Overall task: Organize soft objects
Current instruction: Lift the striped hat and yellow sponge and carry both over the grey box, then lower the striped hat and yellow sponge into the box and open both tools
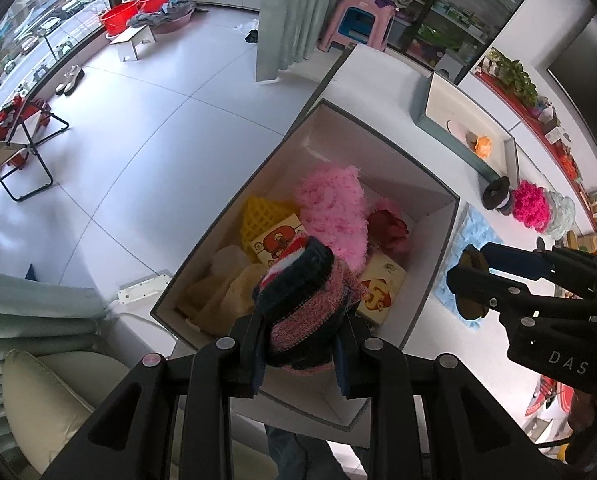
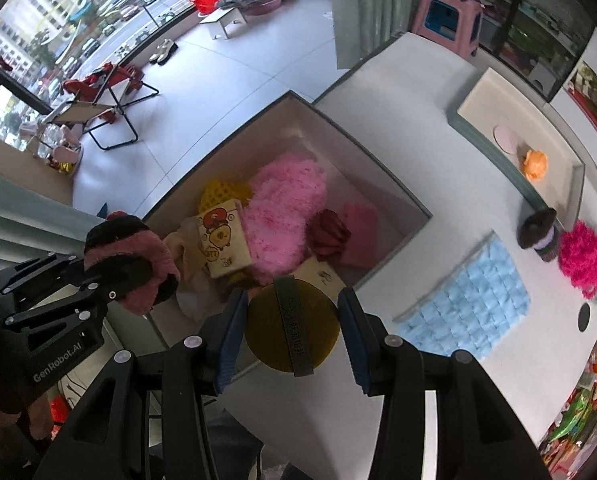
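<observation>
You see a fuzzy pink-and-black knit roll (image 1: 302,304), a matt mustard sponge disc (image 2: 292,328), and a smooth matt white cardboard box (image 1: 430,184).

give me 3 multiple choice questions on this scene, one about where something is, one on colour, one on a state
1. Where does the light blue quilted cloth lie?
A. on the white table beside the box
B. inside the box
C. on the floor by the folding chair

2. What colour is the big fluffy thing in the middle of the box?
A. green
B. light pink
C. black

3. How is the right gripper?
A. wide open with nothing between the fingers
B. closed on a round mustard-yellow pad with a grey strap
C. closed on a red flower

Answers:
1 A: the right wrist view shows it flat on the table, outside the box's wall.
2 B: both views show pale pink fuzz.
3 B: the pad sits between the two blue-faced fingers, over the box's near edge.
</observation>
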### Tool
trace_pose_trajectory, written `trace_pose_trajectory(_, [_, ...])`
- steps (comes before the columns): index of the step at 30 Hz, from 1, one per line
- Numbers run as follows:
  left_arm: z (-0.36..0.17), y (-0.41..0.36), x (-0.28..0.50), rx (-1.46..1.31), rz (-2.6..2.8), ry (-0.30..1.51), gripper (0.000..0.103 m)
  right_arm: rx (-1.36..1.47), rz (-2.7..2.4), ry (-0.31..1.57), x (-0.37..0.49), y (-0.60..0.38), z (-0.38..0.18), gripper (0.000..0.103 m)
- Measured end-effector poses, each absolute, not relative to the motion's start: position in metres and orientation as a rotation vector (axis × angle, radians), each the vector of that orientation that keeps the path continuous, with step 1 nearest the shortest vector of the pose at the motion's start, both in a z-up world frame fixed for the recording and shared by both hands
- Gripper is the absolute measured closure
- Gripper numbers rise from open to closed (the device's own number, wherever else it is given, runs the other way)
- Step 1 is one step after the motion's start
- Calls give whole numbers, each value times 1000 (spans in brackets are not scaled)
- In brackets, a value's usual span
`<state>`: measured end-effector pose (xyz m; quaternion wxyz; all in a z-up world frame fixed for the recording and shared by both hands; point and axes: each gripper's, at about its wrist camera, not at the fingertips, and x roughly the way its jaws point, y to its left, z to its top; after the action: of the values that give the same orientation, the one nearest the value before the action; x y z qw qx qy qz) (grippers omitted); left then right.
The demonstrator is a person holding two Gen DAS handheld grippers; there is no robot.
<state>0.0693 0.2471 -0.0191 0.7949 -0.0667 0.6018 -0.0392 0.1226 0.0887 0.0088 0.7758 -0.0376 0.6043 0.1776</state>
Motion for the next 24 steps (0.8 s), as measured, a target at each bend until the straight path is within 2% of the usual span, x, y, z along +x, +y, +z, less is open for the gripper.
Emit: trace_pose_trajectory(24, [-28,246,90,-130,-54,1309,75,-117,390,1319,150,105,1,53])
